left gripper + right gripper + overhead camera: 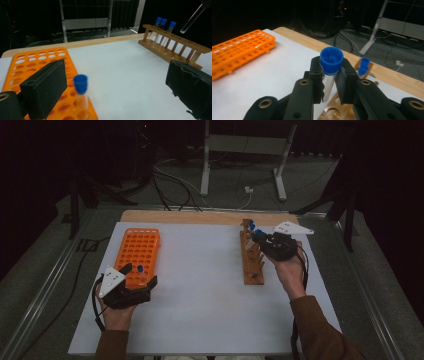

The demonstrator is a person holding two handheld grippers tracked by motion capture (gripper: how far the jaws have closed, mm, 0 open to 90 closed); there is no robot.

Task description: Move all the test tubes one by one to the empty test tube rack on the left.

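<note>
High view: right gripper [261,239] above wooden rack [251,258], clamping a capped tube [257,235]. Left gripper view: left gripper [117,85] spread wide, another tube [81,96] standing in orange rack [37,60] between jaws, untouched

Dim all round — the room from nine through twelve to three o'clock sinks into black, while the white counter [200,285] catches soft overhead light. Near claws blur slightly — faint grain, weak shadows.

- The room is dark, with black walls.
- A grey metal stand [243,150] sits on the grey floor [45,265].
- Black and white cables [172,185] lie left of the stand.
</note>
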